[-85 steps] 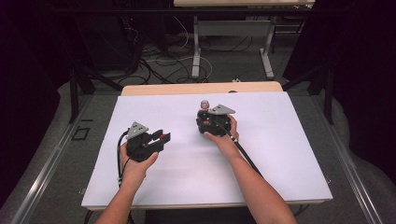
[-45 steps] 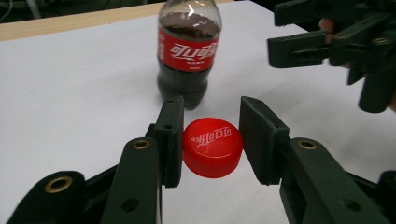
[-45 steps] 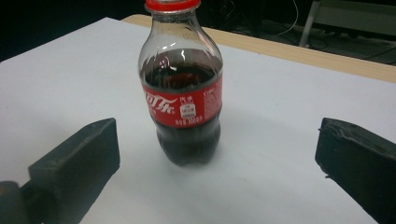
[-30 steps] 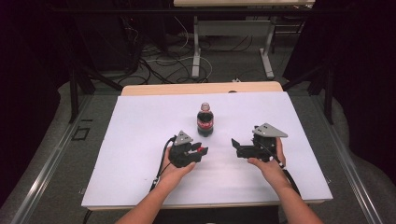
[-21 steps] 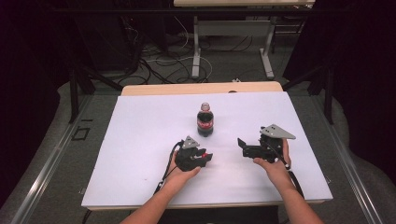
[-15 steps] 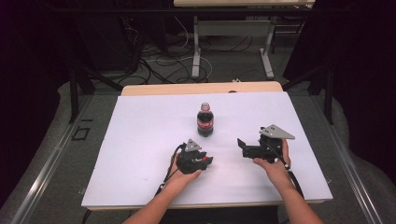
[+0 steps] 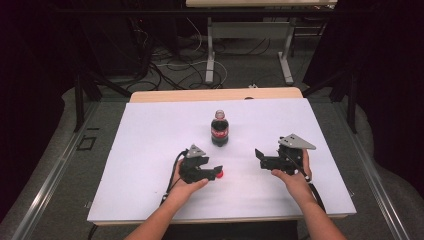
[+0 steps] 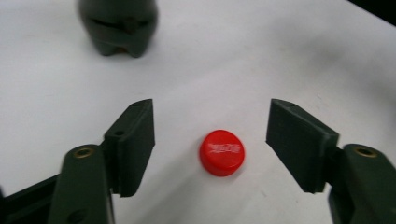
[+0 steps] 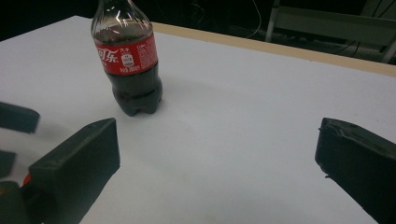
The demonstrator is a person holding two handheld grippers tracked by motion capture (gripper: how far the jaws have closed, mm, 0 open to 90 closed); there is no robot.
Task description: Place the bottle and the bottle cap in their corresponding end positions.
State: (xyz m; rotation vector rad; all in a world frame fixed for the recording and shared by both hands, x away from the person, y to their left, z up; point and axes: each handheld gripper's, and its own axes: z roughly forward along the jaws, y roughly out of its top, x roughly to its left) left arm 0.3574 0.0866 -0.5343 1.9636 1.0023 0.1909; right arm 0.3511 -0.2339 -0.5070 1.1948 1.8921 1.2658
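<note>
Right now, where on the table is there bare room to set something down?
Bare: left of the bottle out to the table edge, and the far right corner. Crowded: the near middle, where the red cap lies between the left gripper and right gripper.

Lab: floor cables, black curtains

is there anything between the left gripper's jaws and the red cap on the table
Nothing visible. In the left gripper view the red cap lies flat on the white table between the open jaws of the left gripper, with bare surface on either side. The cola bottle stands farther off, beyond the cap.
</note>
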